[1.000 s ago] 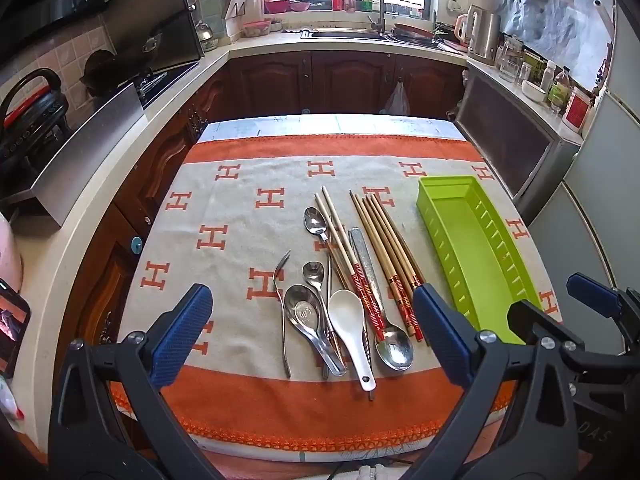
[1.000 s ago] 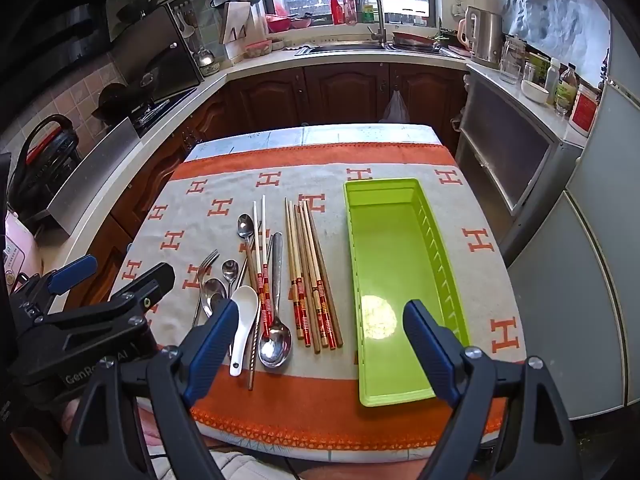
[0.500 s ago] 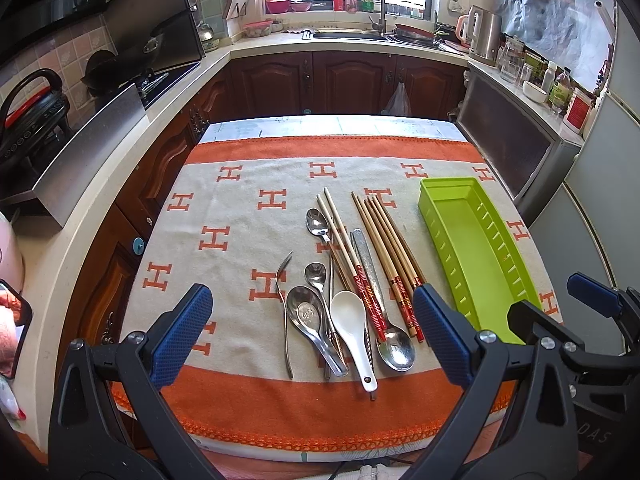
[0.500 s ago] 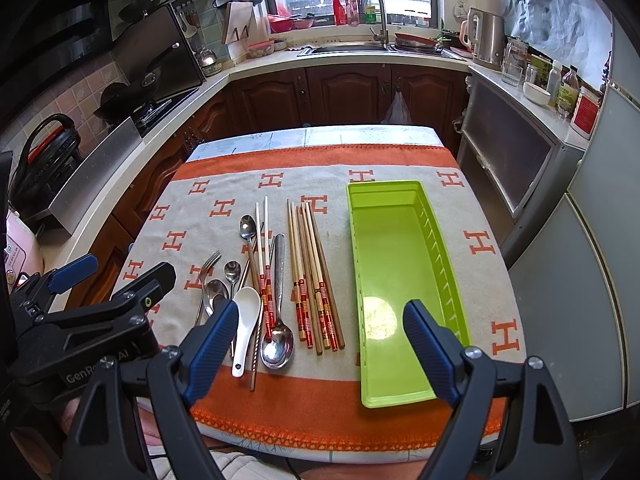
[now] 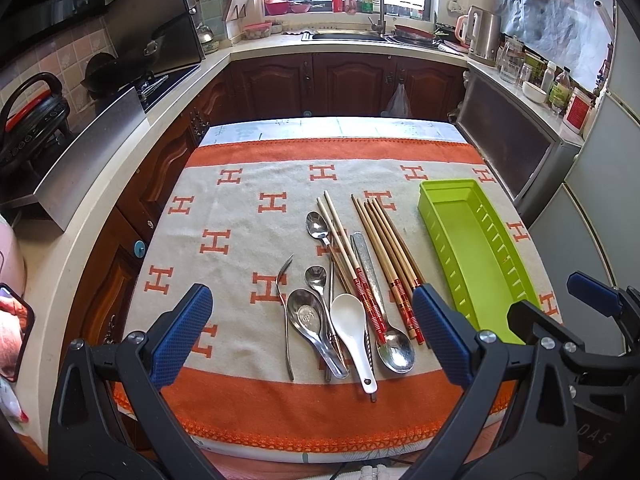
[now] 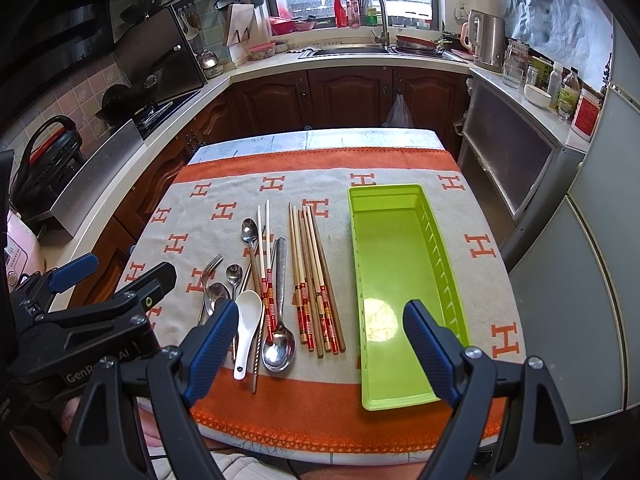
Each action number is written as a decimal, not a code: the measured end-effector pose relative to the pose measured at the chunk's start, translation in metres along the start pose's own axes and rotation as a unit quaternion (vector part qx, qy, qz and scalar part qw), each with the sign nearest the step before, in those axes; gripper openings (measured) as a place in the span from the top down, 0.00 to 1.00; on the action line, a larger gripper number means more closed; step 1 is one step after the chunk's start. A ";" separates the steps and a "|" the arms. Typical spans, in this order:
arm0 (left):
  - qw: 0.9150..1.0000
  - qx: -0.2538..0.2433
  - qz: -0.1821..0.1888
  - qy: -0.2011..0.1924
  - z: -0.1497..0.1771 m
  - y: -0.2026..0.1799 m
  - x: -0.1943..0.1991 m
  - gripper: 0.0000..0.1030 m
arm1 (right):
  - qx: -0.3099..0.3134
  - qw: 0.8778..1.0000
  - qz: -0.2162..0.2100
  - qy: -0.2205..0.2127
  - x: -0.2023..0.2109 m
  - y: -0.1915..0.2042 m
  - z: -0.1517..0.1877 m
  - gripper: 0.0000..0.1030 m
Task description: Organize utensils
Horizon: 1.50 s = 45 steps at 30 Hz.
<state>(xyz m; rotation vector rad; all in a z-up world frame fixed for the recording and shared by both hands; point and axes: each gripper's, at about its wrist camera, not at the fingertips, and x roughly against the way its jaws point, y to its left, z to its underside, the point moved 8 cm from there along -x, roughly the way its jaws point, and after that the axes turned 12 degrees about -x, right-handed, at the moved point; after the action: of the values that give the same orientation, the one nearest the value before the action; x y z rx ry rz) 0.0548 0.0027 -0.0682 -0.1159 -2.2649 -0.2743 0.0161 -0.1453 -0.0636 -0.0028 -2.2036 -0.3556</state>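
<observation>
Lime-green plastic tray point(image 6: 400, 264), empty, on orange-and-beige cloth point(image 5: 240, 216) over the counter.
Left of the tray: bundled wooden chopsticks point(image 6: 312, 276), red-banded chopstick pair point(image 6: 265, 264), steel spoons point(image 5: 394, 346), white ceramic spoon point(image 5: 352, 324), fork point(image 5: 285, 304). Left hand-held gripper point(image 5: 312, 336) and right hand-held gripper point(image 6: 320, 350) both spread wide, holding nothing, above the near edge.

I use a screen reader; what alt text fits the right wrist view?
An open hand-held gripper hovers over a table with an orange-patterned cloth. An empty green tray lies right of chopsticks, metal spoons, a white spoon and a fork.
</observation>
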 end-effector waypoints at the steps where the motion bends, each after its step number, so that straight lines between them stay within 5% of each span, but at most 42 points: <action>1: 1.000 0.000 0.000 0.000 0.000 0.000 0.000 0.04 | 0.000 1.000 0.000 -0.001 0.000 0.000 0.000 0.18; 18: 1.000 0.010 0.008 0.005 -0.004 0.004 -0.003 0.03 | 0.007 1.000 -0.019 0.007 -0.002 0.004 -0.002 0.18; 33: 0.998 0.031 0.025 -0.045 -0.049 0.069 0.010 0.04 | 0.018 0.998 -0.057 -0.006 -0.005 0.019 -0.042 0.29; 40: 0.998 0.045 0.039 0.010 -0.048 0.107 -0.021 0.04 | 0.028 0.994 -0.091 0.056 -0.042 0.043 -0.050 0.45; 45: 0.995 0.056 0.047 0.071 -0.017 0.116 -0.069 0.04 | 0.034 0.989 -0.094 0.107 -0.081 0.060 -0.042 0.56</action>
<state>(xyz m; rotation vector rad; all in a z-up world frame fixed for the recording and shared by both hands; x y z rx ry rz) 0.1318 0.1116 -0.0915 -0.1404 -2.1217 -0.1023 0.1059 -0.0888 -0.0873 0.2695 -2.0058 -0.3662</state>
